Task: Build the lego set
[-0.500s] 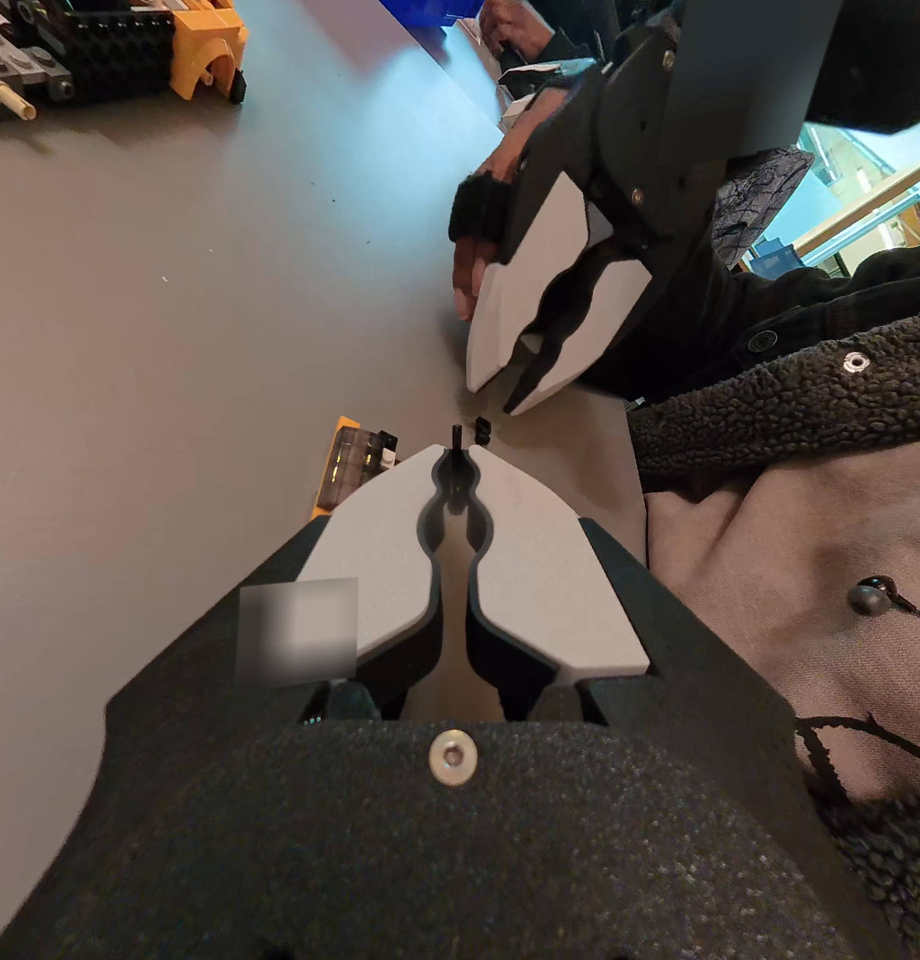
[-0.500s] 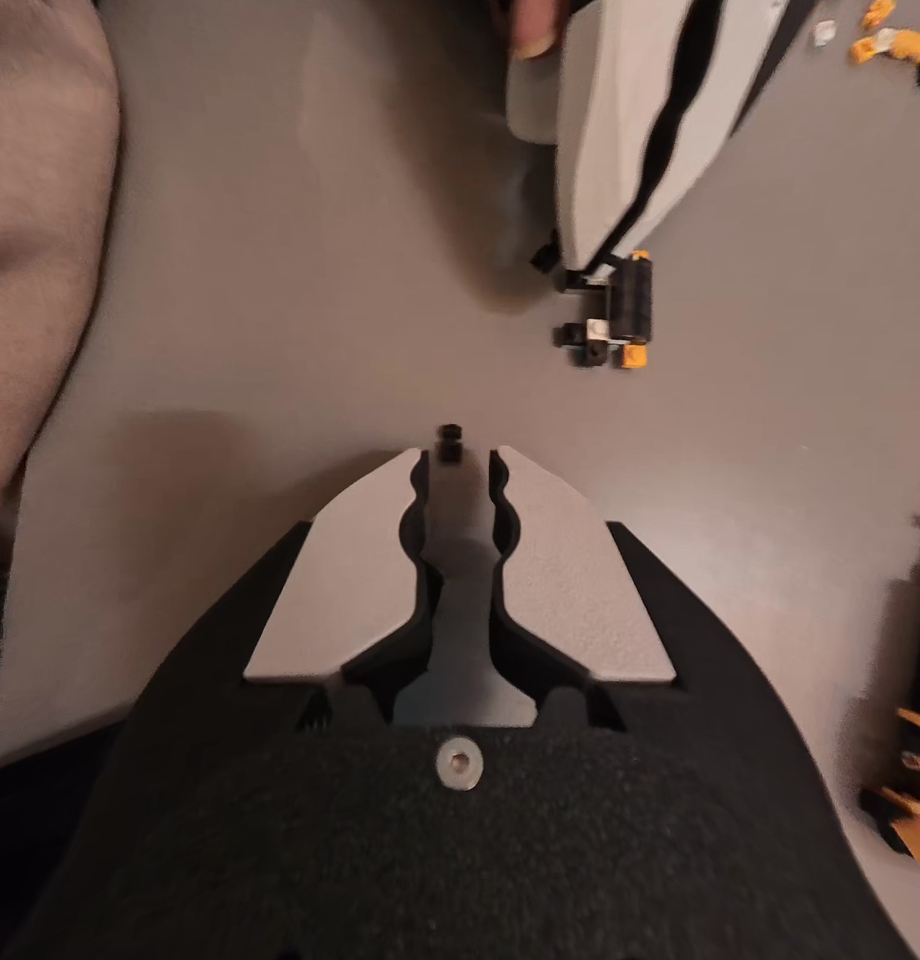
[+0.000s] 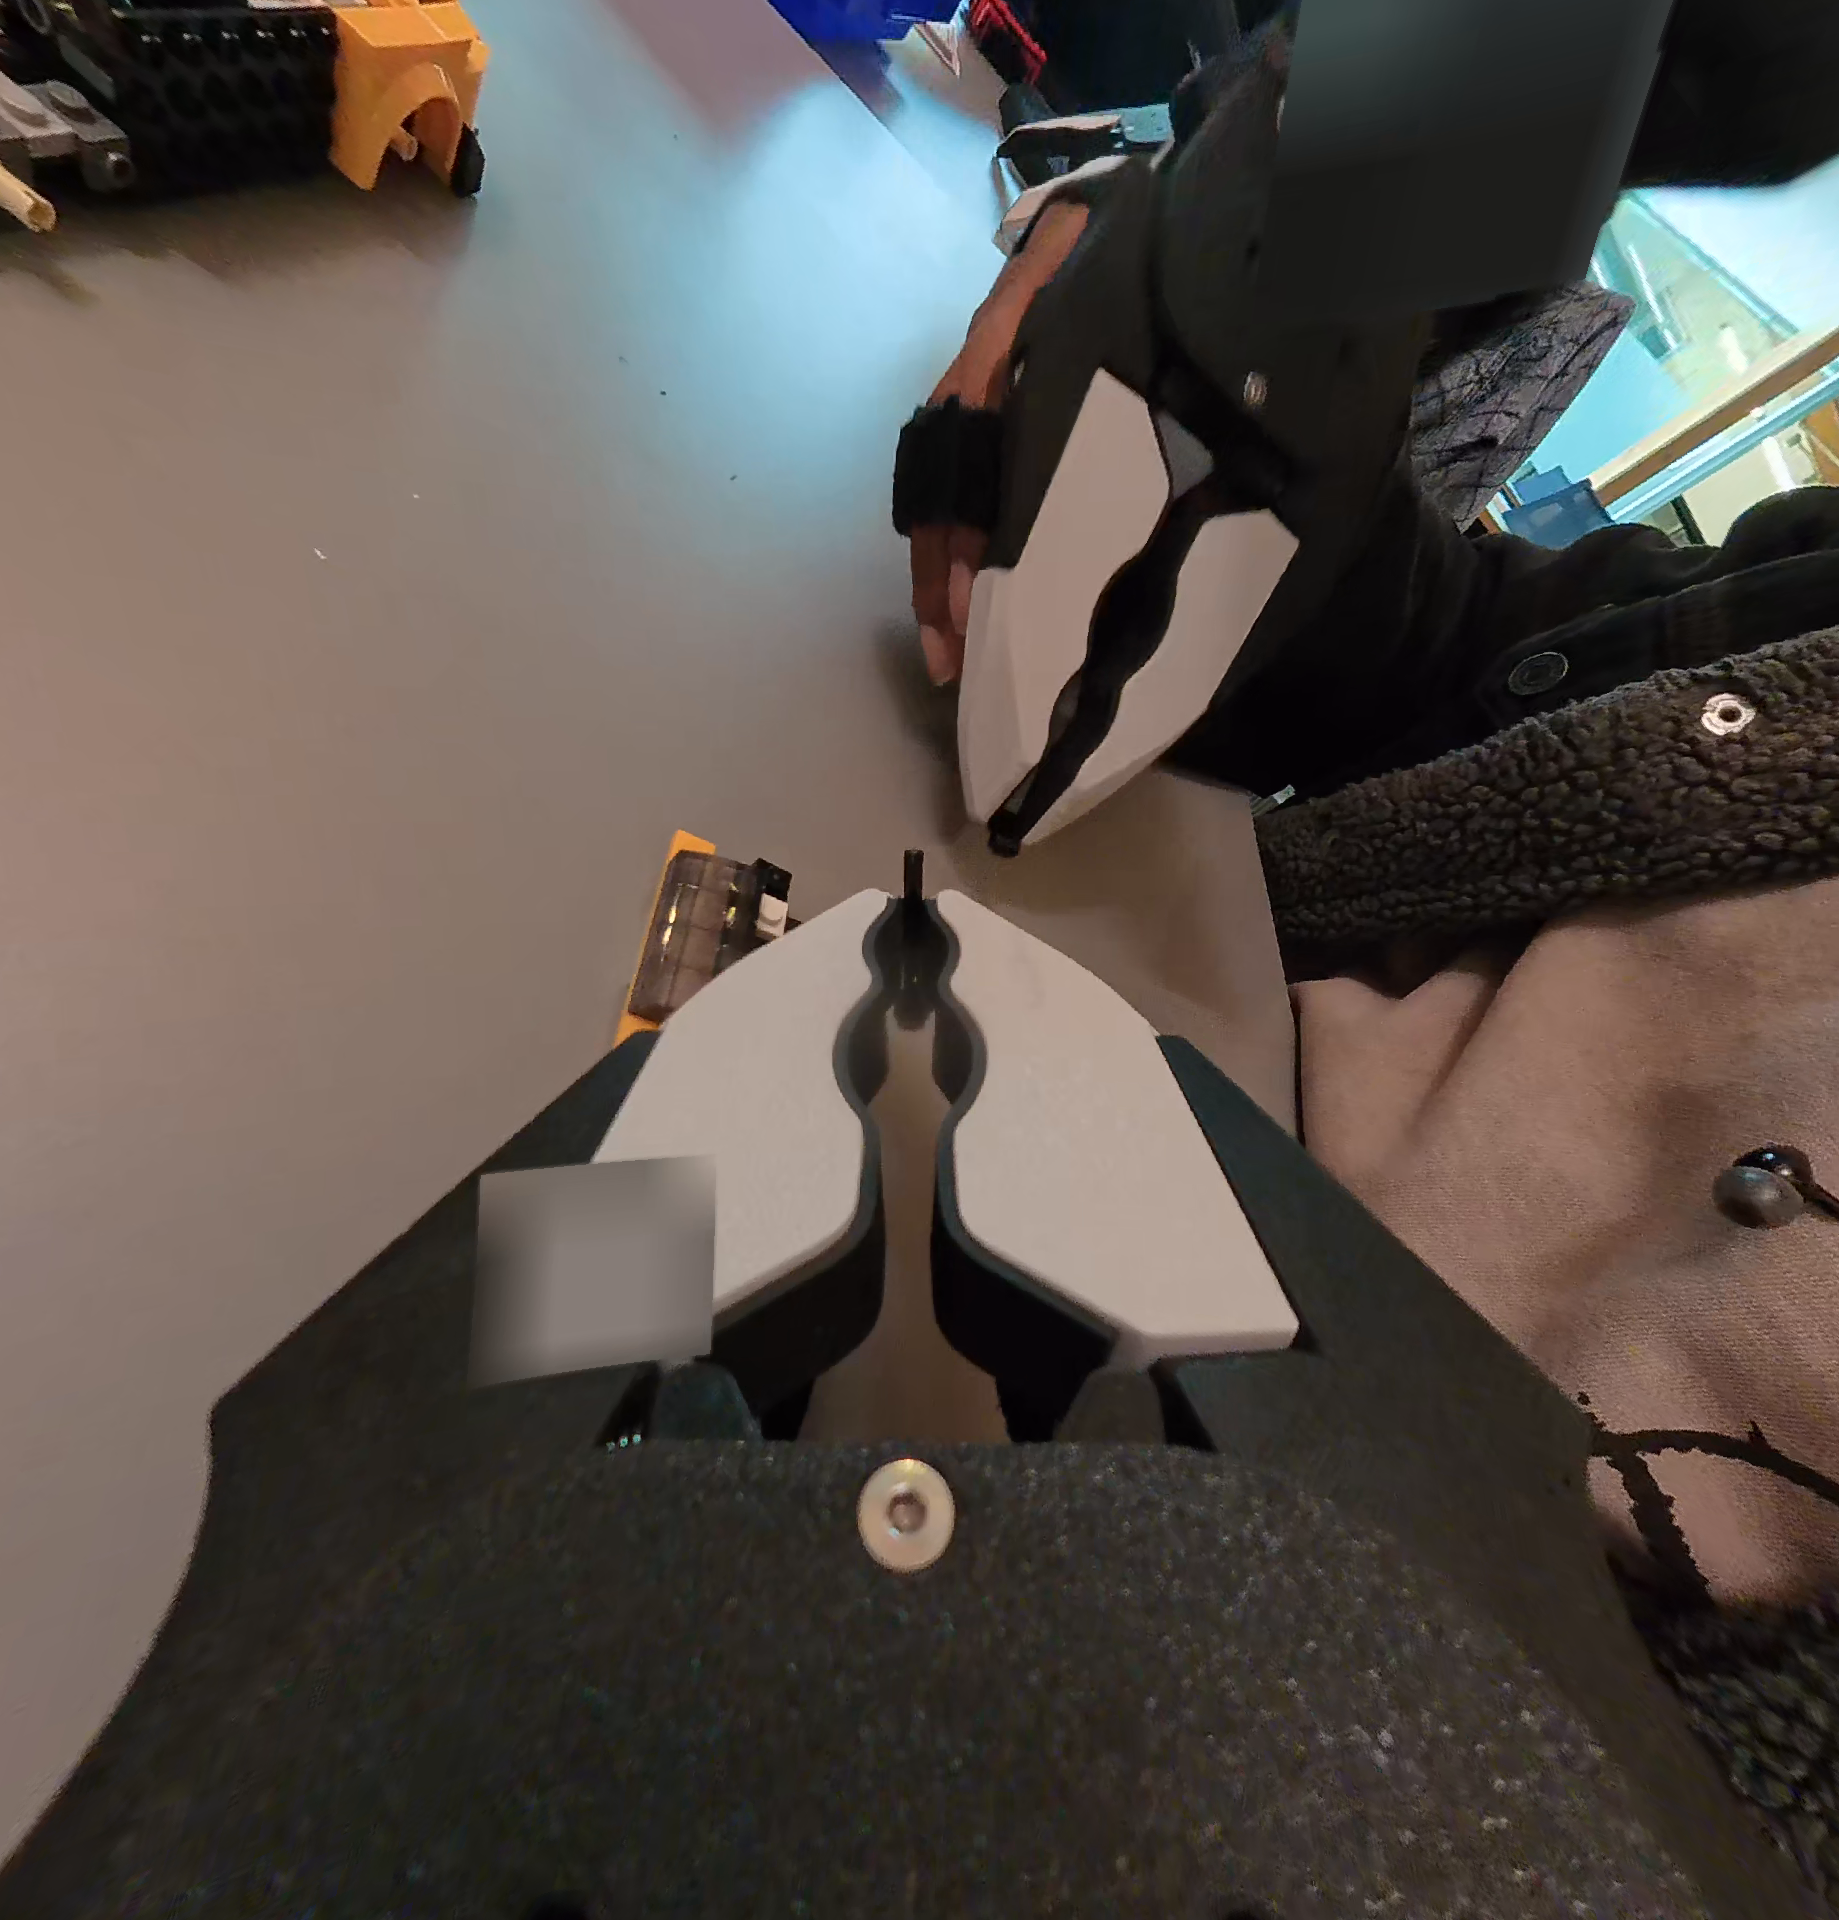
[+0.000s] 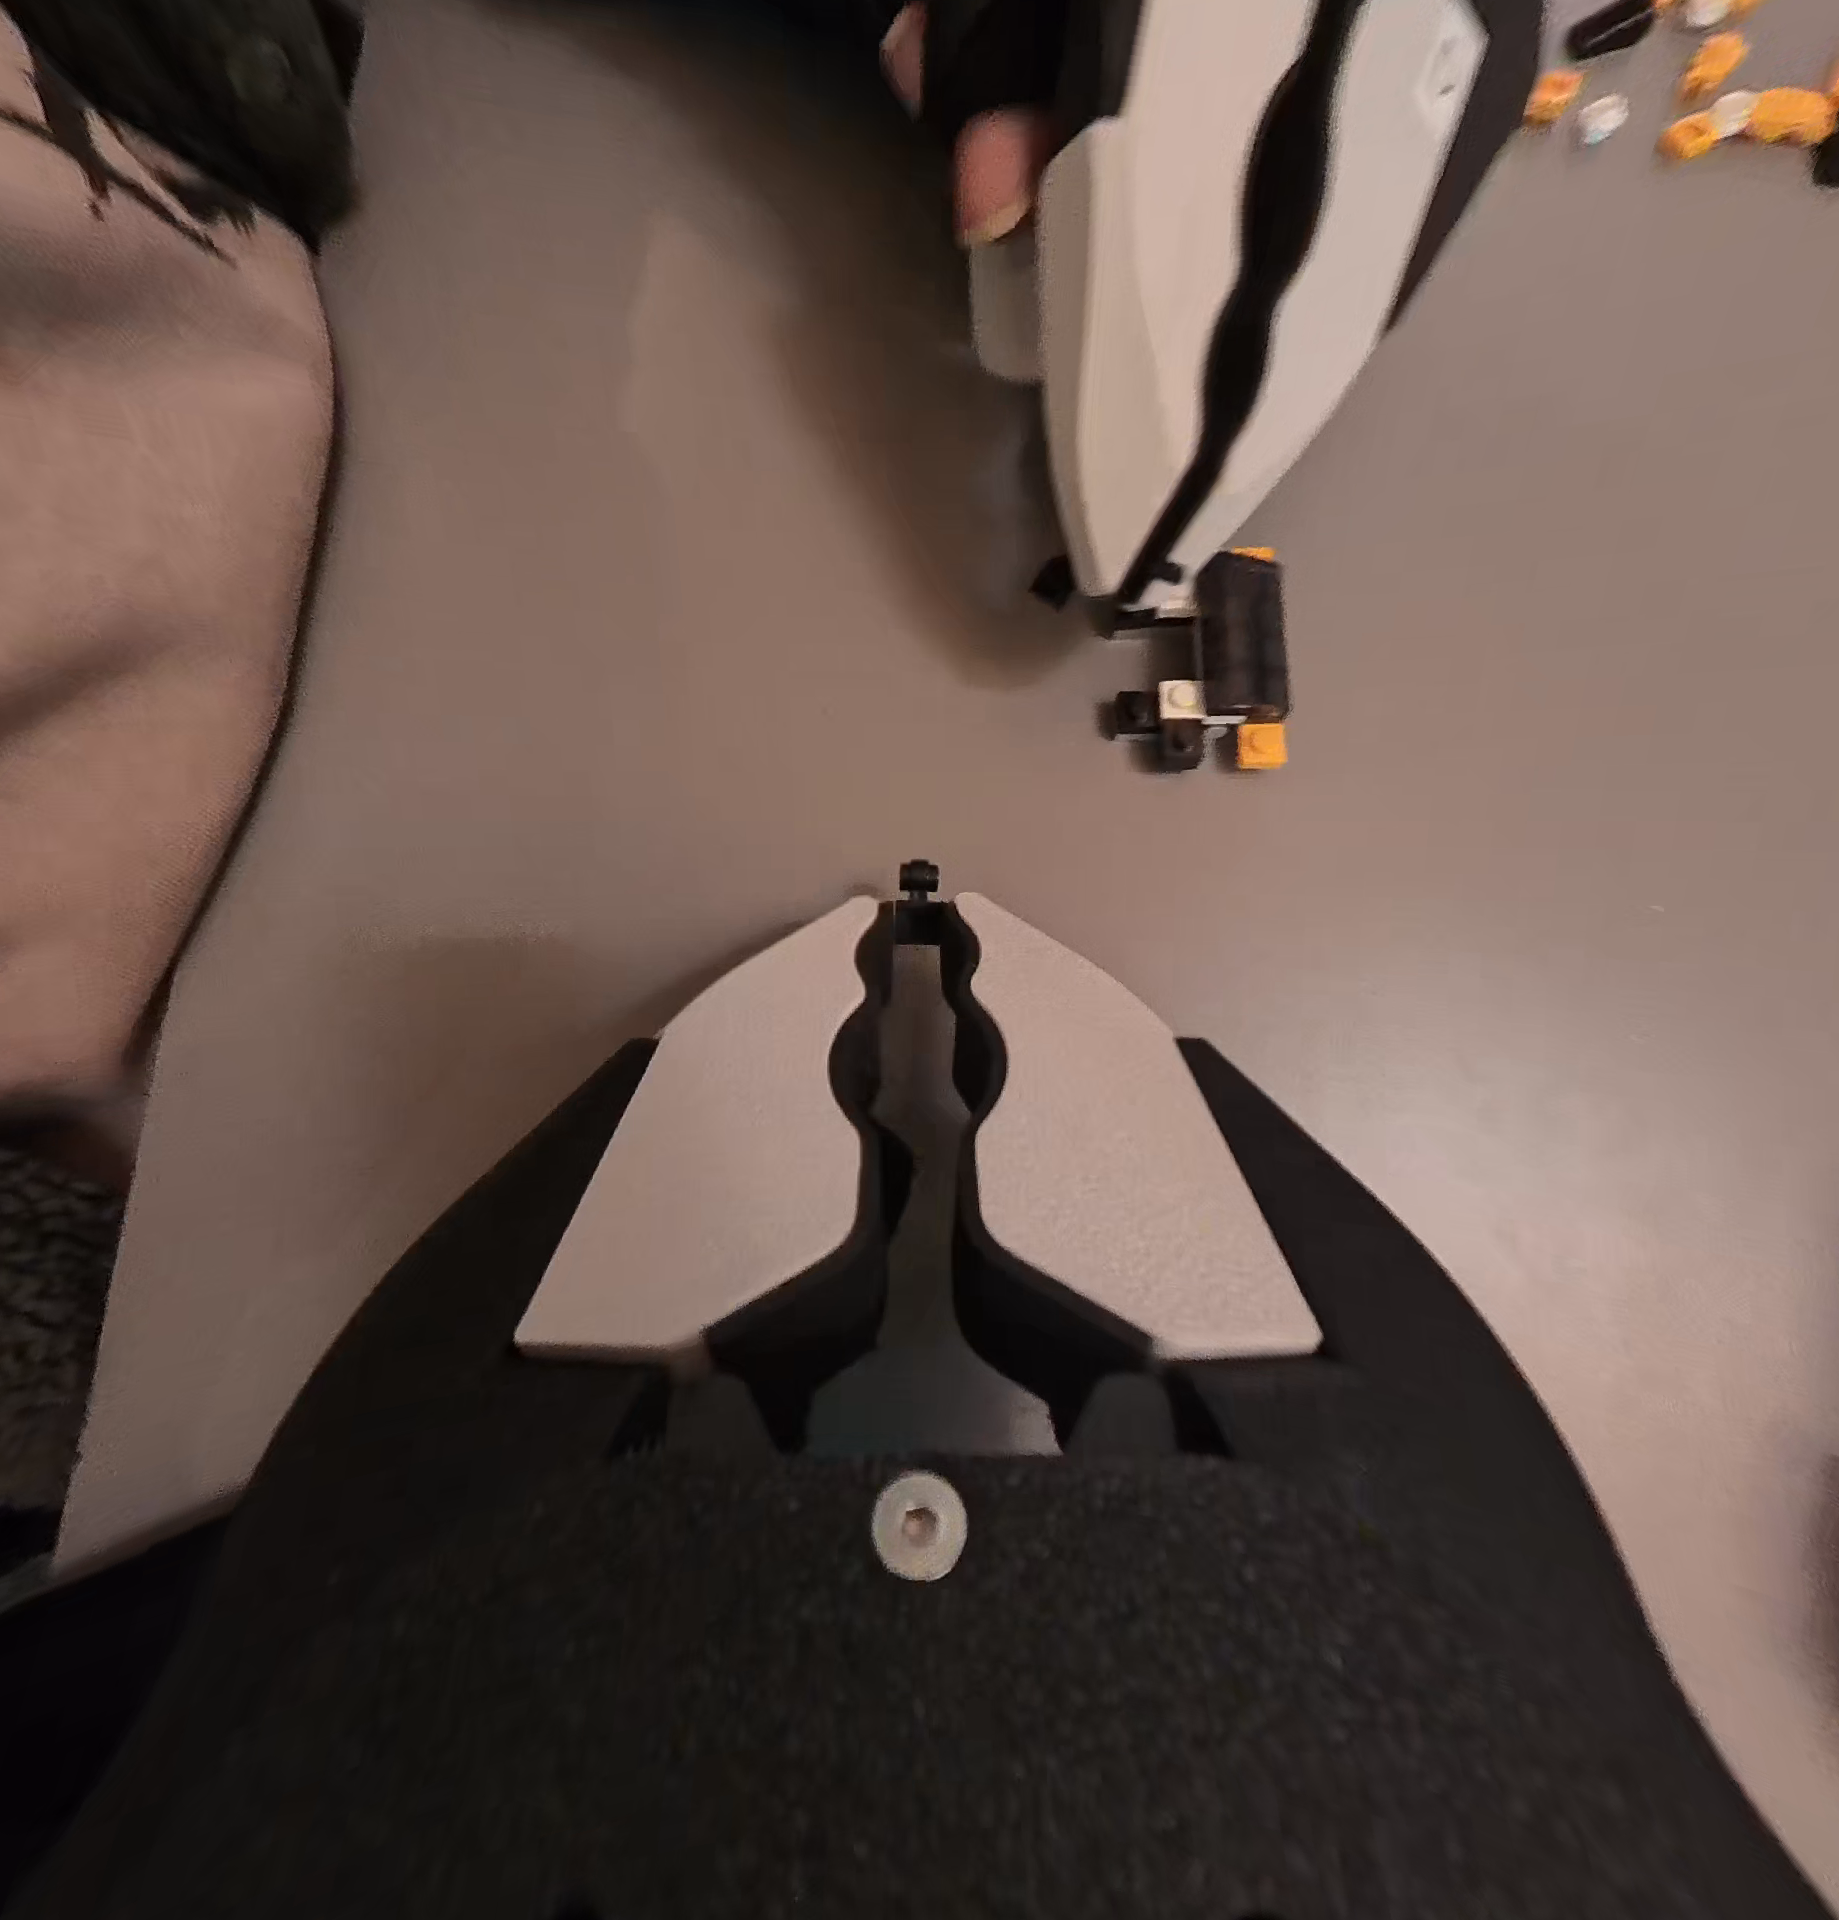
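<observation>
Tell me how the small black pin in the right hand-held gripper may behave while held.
The black pin looks stiff and very light. Only its end sits between the tips of the right hand-held gripper, so it may twist or slip out. Being round, it would probably roll if dropped.

Table (image 3: 271, 727): smooth, matt grey. Left gripper (image 3: 910, 904): matt pale plastic fingers (image 3: 749, 1091), rough-grained black body, bright metal screw (image 3: 904, 1524). Lego assembly (image 3: 702, 930): glossy plastic, smoky translucent on orange. Jacket (image 3: 1580, 790): nubbly black fleece is seen.
</observation>
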Motion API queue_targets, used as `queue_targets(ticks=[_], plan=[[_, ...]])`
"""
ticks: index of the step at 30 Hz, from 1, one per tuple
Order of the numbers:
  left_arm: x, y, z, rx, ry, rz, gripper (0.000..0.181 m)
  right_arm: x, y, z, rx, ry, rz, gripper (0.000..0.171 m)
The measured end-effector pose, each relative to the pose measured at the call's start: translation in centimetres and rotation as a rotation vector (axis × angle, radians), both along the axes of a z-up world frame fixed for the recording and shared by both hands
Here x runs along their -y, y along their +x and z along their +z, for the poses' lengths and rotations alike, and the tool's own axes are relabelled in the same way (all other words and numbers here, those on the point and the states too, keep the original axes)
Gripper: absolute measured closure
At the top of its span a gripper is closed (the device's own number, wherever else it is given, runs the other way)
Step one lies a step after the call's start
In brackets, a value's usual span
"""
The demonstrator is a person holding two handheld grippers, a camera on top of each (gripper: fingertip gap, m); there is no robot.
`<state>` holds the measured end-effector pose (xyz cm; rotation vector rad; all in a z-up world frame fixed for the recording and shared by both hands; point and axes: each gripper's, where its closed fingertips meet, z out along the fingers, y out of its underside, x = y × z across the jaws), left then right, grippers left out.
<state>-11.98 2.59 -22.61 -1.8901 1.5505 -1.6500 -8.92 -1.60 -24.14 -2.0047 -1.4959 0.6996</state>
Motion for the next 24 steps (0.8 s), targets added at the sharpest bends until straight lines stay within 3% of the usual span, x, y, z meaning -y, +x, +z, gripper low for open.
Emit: queue_targets(ticks=[5, 14, 24], plan=[[0.1, 0.0, 0.0, -0.001, 0.003, -0.007, 0.180, -2.2, 1.9, 0.2, 0.000, 0.042, -0.120, 0.151], [0.1, 0.0, 0.0, -0.003, -0.004, -0.010, 0.179, -2.8, 3.8, -1.0, 0.135, 0.112, -0.134, 0.153], [0.2, -0.1, 0.0, 0.000, -0.006, -0.013, 0.179, -3.8, 4.8, -1.8, 0.152, 0.091, -0.206, 0.151]])
